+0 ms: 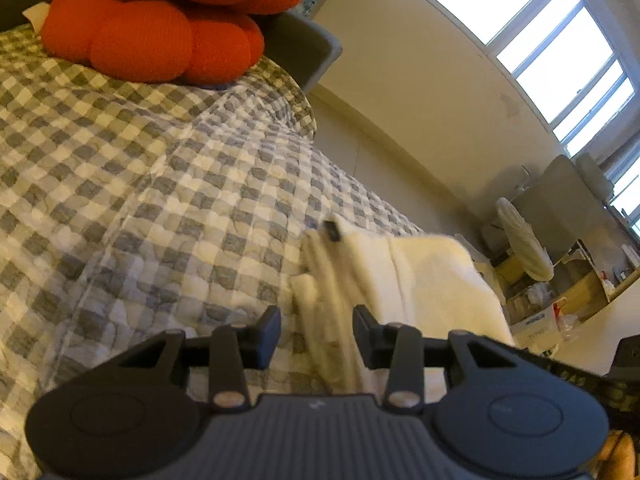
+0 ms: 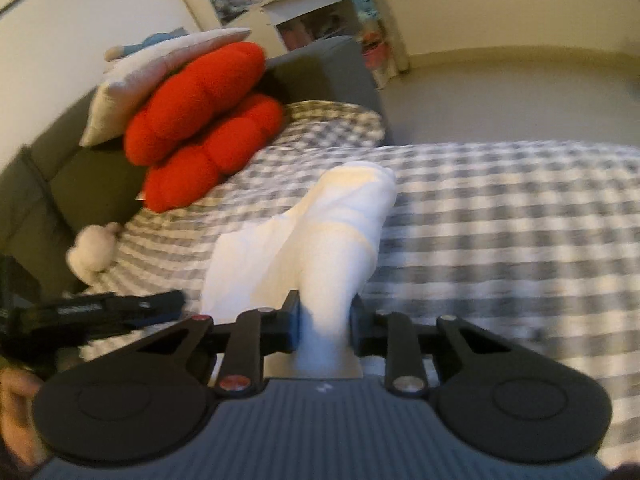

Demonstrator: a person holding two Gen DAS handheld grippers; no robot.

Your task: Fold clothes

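1. Gripping a bunched fold of the white soft fabric garment [image 2: 320, 248], the right hand-held gripper [image 2: 325, 320] has its two black fingers pressed against the cloth from both sides, so it is clenched on that garment.
2. The garment rises from the grey-and-white checked quilted bed cover [image 2: 500, 232] toward the right hand-held gripper, with its far end draped down onto the cover.
3. The left hand-held gripper [image 1: 317, 330] is released: its fingers stand apart with a clear gap between them, and nothing is caught there.
4. In the left wrist view the same garment [image 1: 420, 276] lies just beyond and partly under the gap of the left hand-held gripper, resting on the checked bed cover [image 1: 140, 184]; a small dark tag [image 1: 332, 231] sits at the garment's far edge.
5. Two bright red-orange lumpy knitted cushions [image 2: 200, 120] are stacked at the far end of the bed cover, well apart from the garment.
6. A pale rectangular pillow [image 2: 148, 76] leans behind the cushions against a dark grey sofa back [image 2: 320, 68].
7. A small cream plush toy [image 2: 94, 250] lies at the edge of the bed cover, on the cushions' near side.
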